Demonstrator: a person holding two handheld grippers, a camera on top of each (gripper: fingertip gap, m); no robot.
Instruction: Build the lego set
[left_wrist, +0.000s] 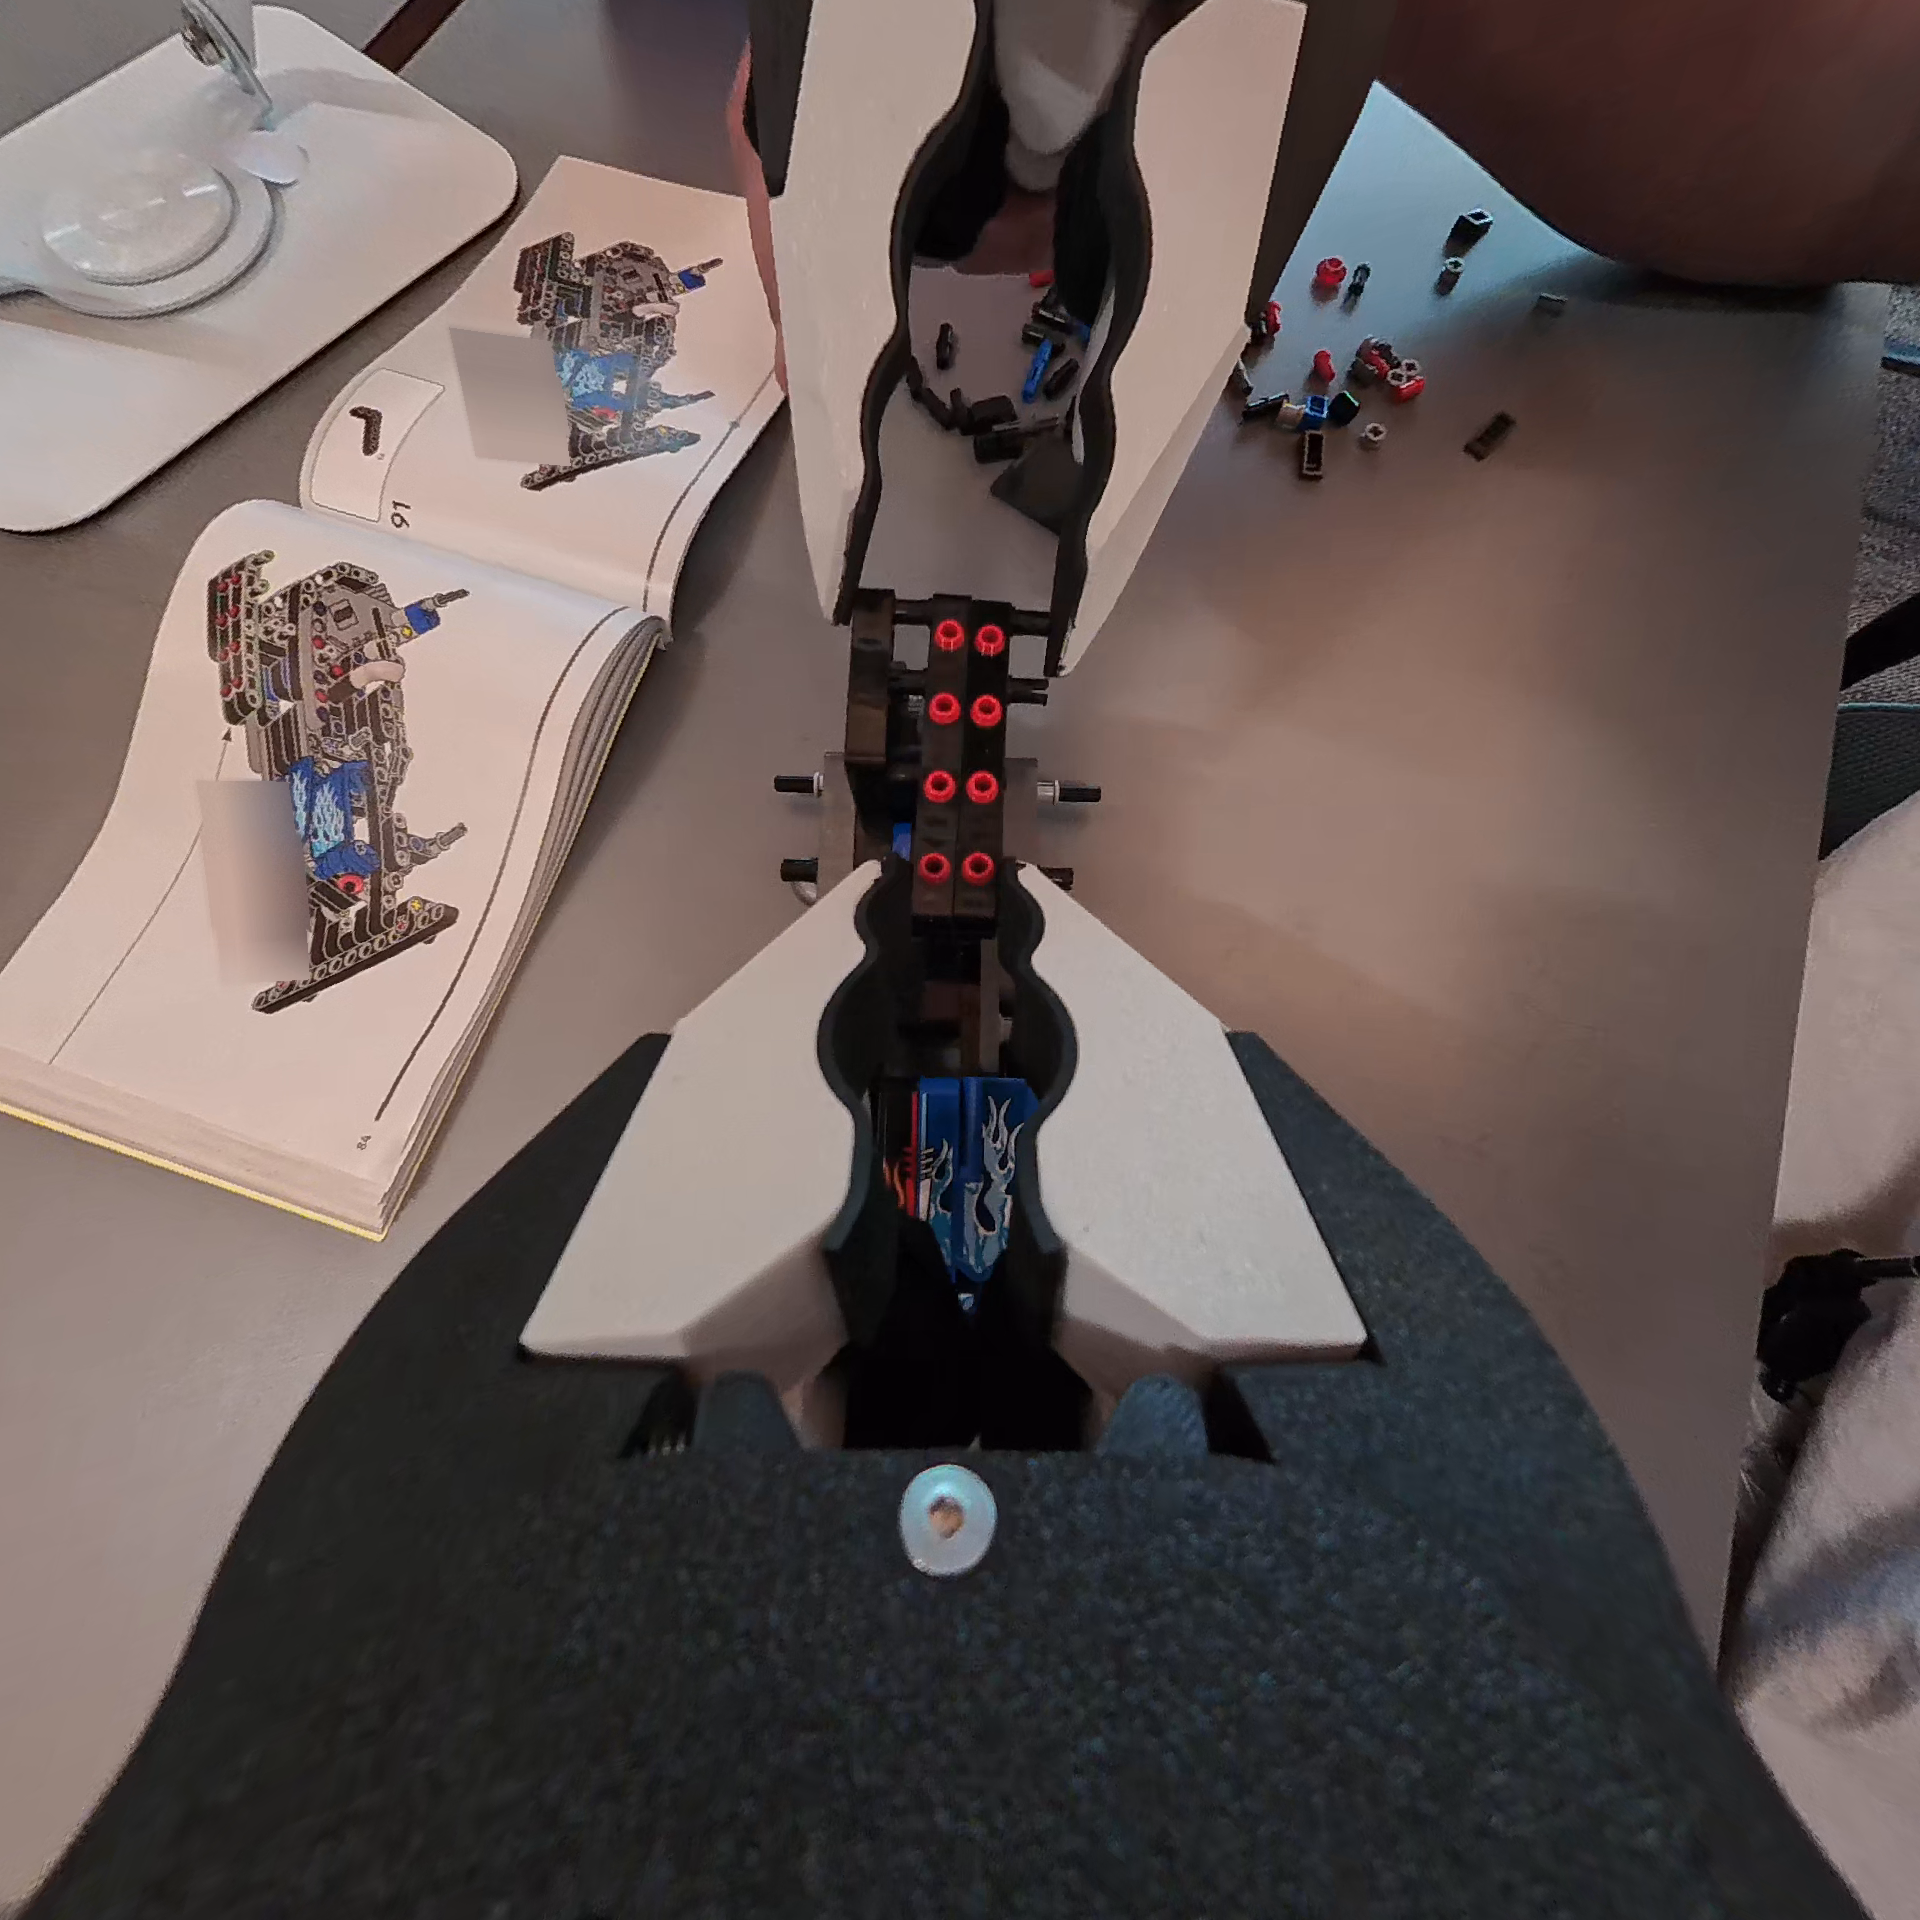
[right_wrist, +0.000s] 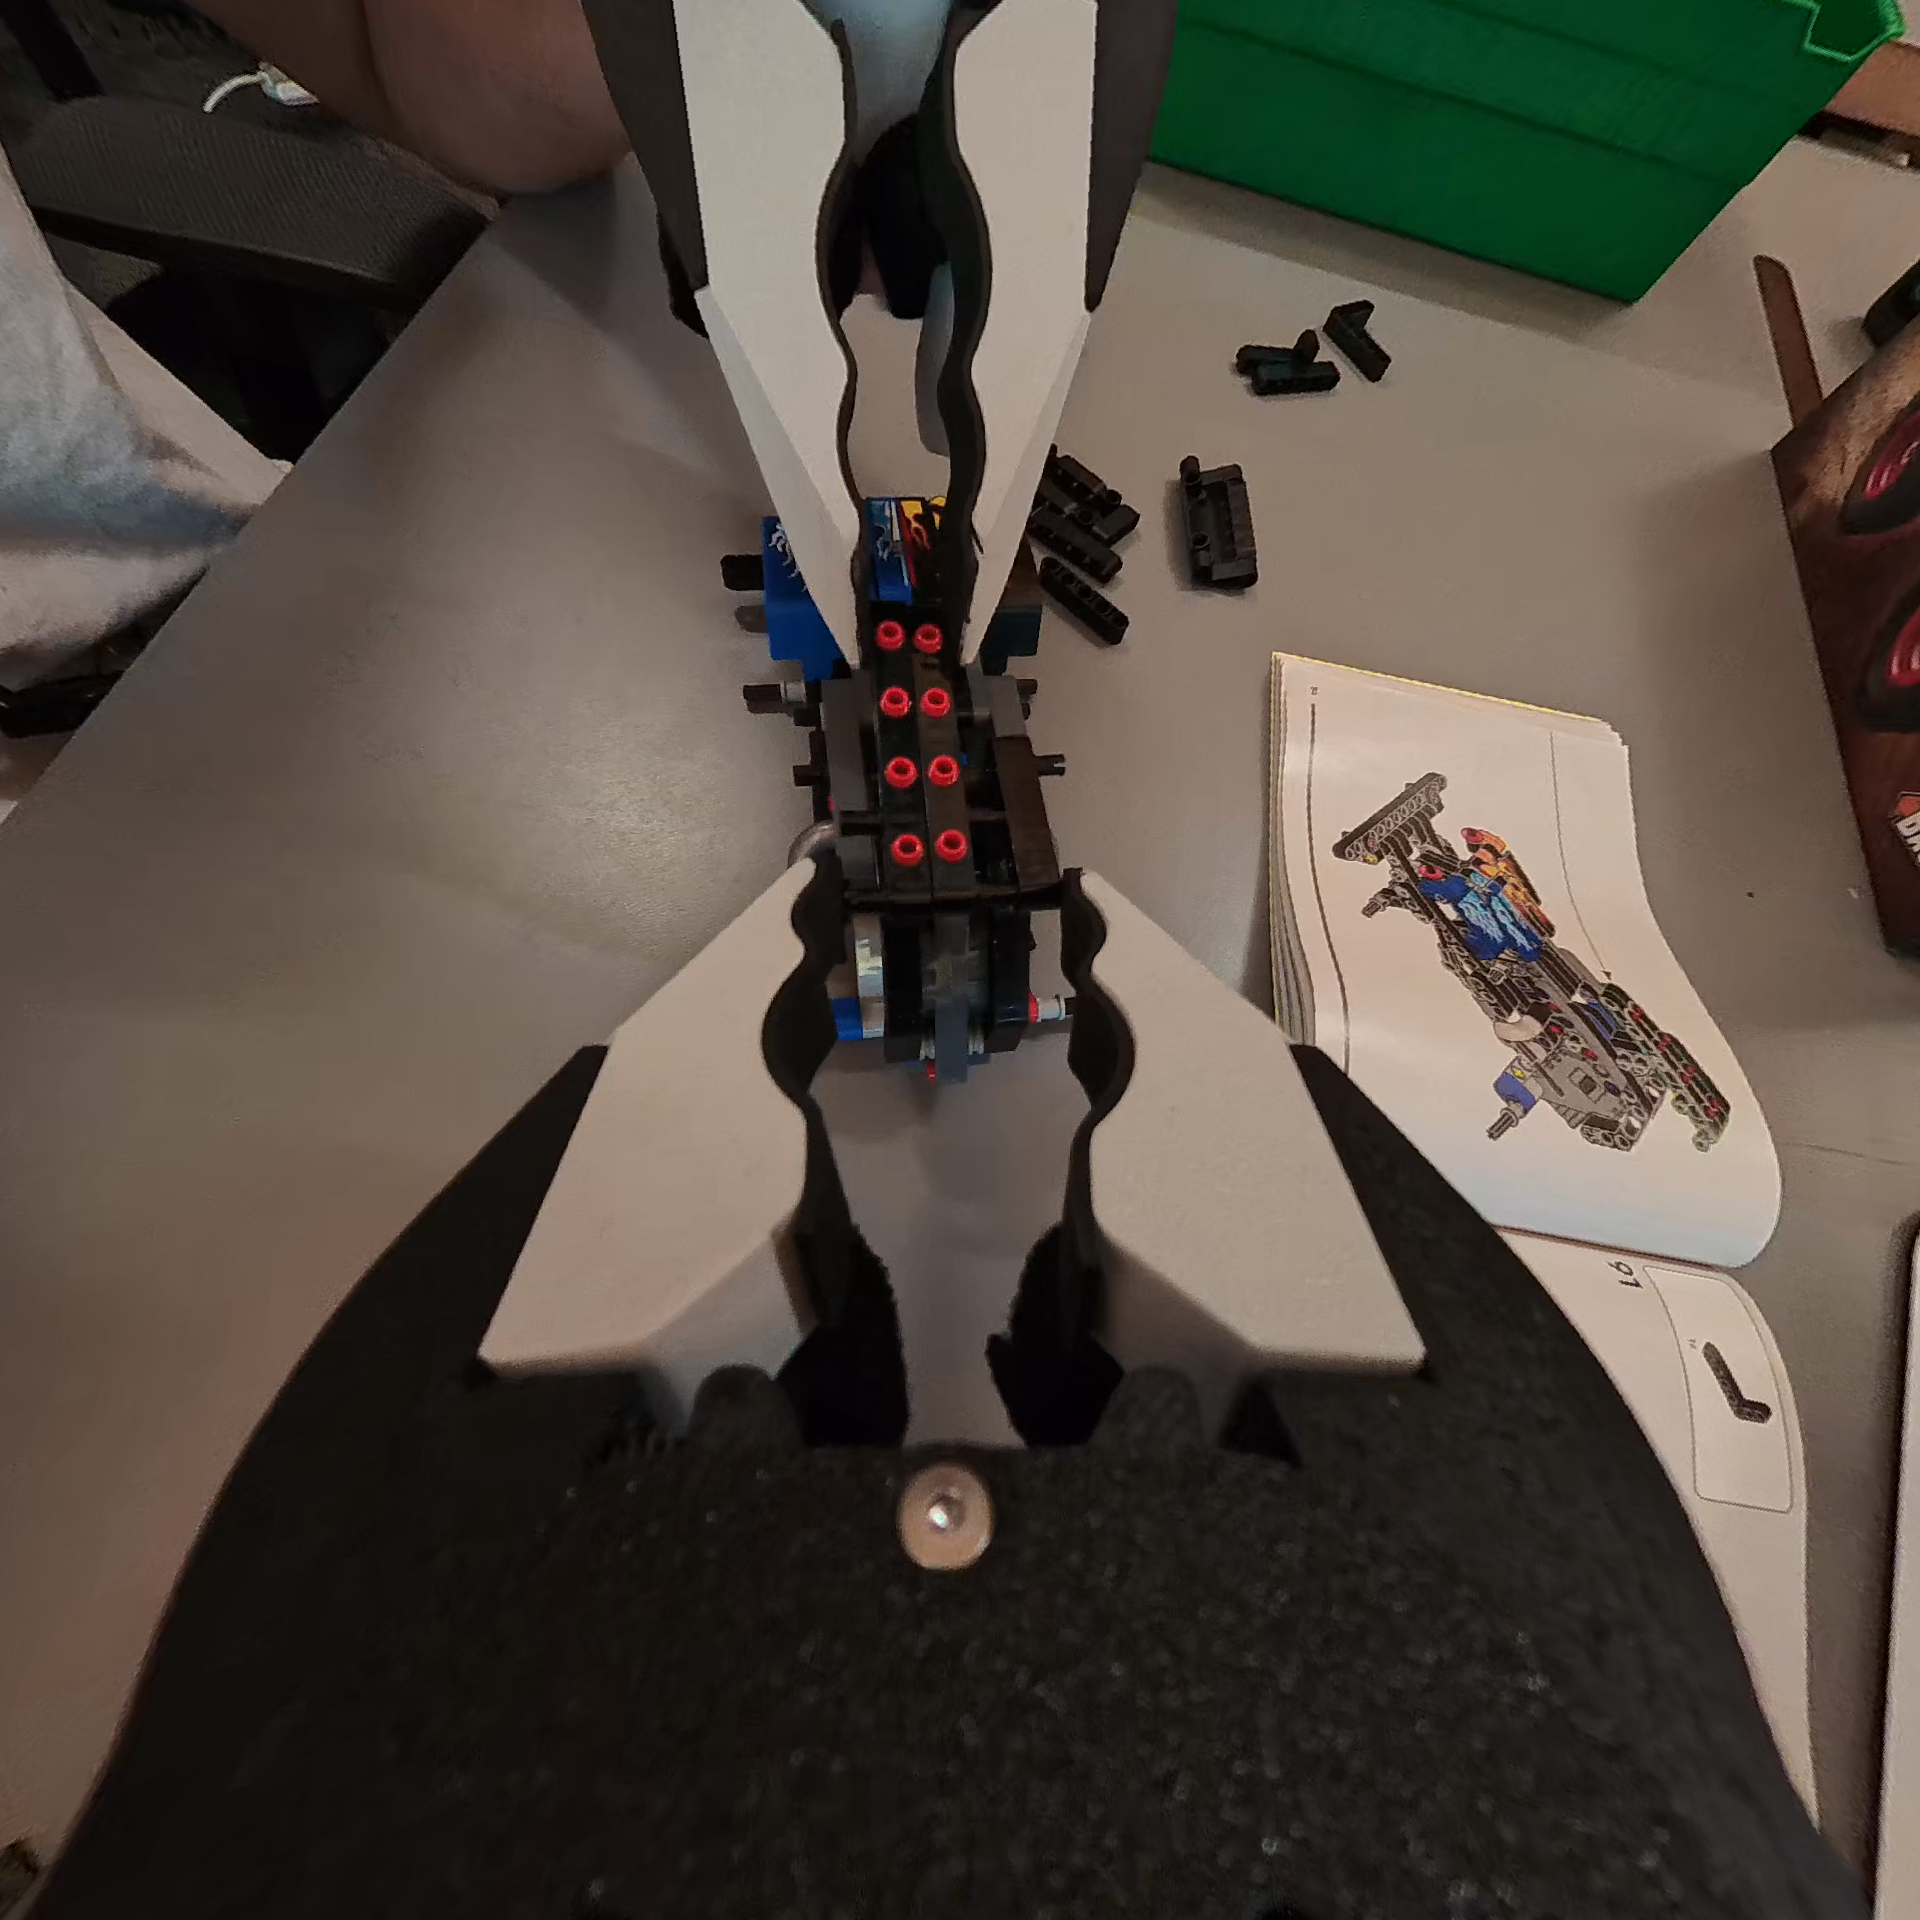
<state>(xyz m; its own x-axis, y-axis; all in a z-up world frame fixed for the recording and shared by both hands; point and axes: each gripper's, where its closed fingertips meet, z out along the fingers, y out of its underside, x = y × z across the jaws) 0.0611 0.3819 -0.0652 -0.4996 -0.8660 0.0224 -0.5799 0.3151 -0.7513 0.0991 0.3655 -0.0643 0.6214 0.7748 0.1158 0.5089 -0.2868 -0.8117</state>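
Note:
A long black lego model (left_wrist: 961, 748) with two rows of red pins along its top is held between both grippers above the grey table (left_wrist: 1403, 779). My left gripper (left_wrist: 951, 894) is shut on its blue flame-printed end (left_wrist: 982, 1174). My right gripper (right_wrist: 948, 894) is closed on the opposite, black and grey end (right_wrist: 951, 987). In the right wrist view the model (right_wrist: 920, 769) runs away from me to the left gripper (right_wrist: 914, 613). In the left wrist view the right gripper (left_wrist: 956, 623) comes in from the top.
An open instruction booklet (left_wrist: 312, 831) lies left of the model and also shows in the right wrist view (right_wrist: 1507, 935). Small loose parts (left_wrist: 1340, 374) and black beams (right_wrist: 1081, 540) are scattered beyond. A green bin (right_wrist: 1455, 125), a dark box (right_wrist: 1870, 571) and a white stand (left_wrist: 156, 260) sit at the edges. Some 5 centimetres of space lies between my two pairs of fingers.

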